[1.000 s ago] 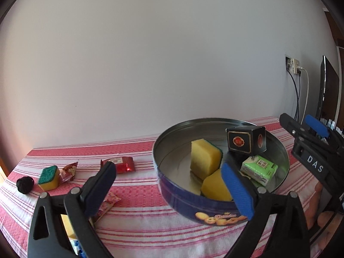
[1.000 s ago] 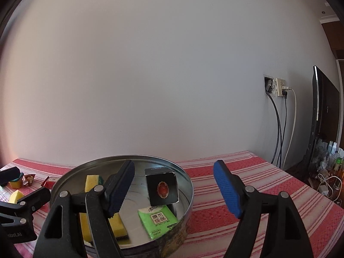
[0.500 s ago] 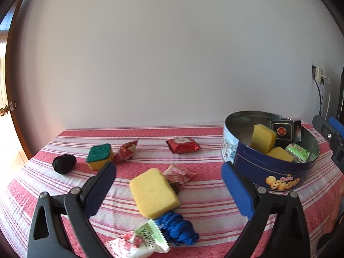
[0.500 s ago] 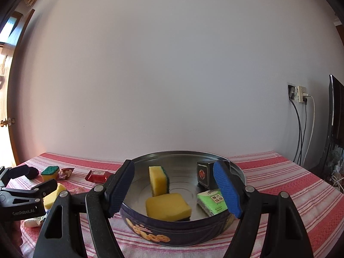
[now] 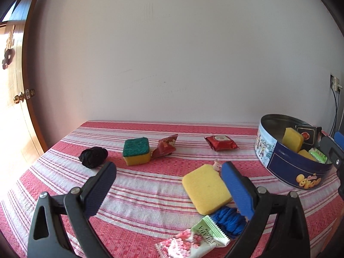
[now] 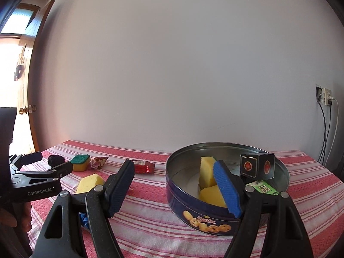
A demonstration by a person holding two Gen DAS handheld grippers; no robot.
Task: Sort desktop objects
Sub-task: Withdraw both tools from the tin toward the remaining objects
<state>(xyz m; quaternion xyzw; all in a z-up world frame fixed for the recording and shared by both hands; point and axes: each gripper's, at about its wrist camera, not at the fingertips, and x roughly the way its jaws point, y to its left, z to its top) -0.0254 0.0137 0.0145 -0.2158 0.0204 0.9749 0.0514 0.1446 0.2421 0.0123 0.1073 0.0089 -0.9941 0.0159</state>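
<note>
Left wrist view: the left gripper (image 5: 167, 176) hangs with jaws wide and empty over the striped surface (image 5: 139, 193); a green-and-pink packet (image 5: 193, 238) reads "PITIADA", upside down. The blue cookie tin (image 6: 206, 212), holding sponges, a dark box and a green packet, sits toward the surface's right. The right gripper (image 6: 174, 185), jaws wide, holds nothing; its neighbour's body reads "GenRobot.AI". Bare cloth lies left of the tin.

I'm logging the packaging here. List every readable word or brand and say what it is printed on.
"GenRobot.AI": side of the left gripper.
"PITAJDA" or similar, upside down, uncertain: green-and-pink snack packet.
Gold script beginning "Dan", the rest unclear: blue cookie tin.
Green packet, black box, red packet: print too small.
</note>
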